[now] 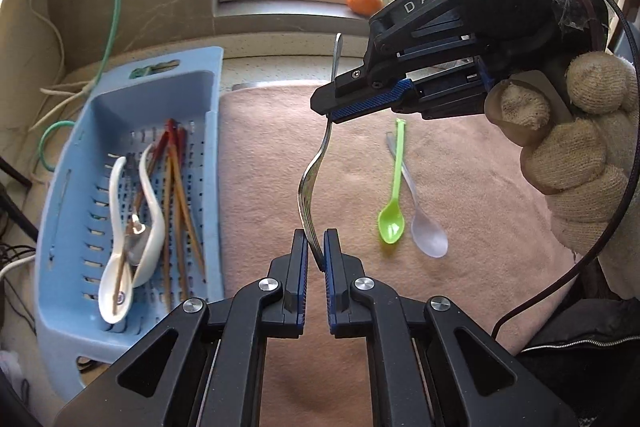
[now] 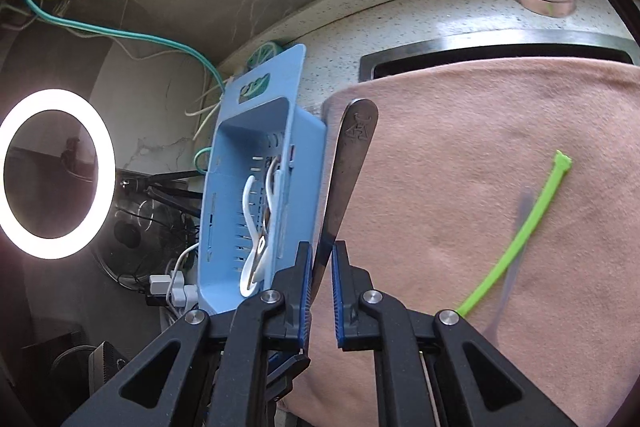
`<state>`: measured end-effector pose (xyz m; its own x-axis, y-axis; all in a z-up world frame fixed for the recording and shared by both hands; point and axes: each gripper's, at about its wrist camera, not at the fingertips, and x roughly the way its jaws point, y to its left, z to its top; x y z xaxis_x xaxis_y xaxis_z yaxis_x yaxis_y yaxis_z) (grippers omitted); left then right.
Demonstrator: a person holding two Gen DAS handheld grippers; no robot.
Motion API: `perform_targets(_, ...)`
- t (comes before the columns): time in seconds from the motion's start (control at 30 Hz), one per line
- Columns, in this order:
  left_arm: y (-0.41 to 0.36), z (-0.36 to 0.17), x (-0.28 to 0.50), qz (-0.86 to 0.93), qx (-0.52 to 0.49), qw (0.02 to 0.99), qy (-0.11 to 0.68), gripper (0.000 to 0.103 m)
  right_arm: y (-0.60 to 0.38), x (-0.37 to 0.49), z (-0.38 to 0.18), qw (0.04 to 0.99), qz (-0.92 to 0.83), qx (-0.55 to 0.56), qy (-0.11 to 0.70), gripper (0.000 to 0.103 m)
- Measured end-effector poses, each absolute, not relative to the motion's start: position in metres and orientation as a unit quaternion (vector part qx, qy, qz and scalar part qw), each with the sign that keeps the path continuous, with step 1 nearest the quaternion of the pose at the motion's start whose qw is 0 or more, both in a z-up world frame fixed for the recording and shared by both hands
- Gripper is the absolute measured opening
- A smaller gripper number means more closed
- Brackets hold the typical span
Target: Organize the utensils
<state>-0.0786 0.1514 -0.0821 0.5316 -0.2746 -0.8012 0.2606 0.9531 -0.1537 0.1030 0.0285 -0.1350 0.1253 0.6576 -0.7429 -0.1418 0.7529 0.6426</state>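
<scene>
— Steel: the fork [image 1: 316,171] hangs in the air between my two tools, over the pink towel [image 1: 460,195]. My left hand-held gripper [image 1: 316,259] is pinched on its tine end.

— And your right one?

— My right hand-held gripper [image 1: 332,115] is clamped on the handle partway up; from its own camera the handle end [image 2: 352,147] rises out of the narrow gap between the pads, tilted a little to the right.

— Where do the other utensils lie?

— On the towel, to the right of the fork, a green plastic spoon [image 1: 394,195] lies crossed over a clear plastic spoon [image 1: 424,223], bowls toward me. Left of the towel, the blue perforated basket [image 1: 72,195] sits on the speckled bench [image 1: 280,67], touching the towel's edge. In it lie two white ceramic spoons [image 1: 120,255], brown and red chopsticks [image 1: 176,187] and a small metal piece I cannot identify.

— Anything behind?

— An orange [image 1: 364,1] on the windowsill.
</scene>
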Motion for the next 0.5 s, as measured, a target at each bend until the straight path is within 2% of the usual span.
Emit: perform_targets(0.5, 0.190, -0.090, -0.072, -0.094, -0.030, 0.877, 0.470, 0.007, 0.121, 0.110, -0.142, 0.701, 0.321, 0.169, 0.614, 0.008)
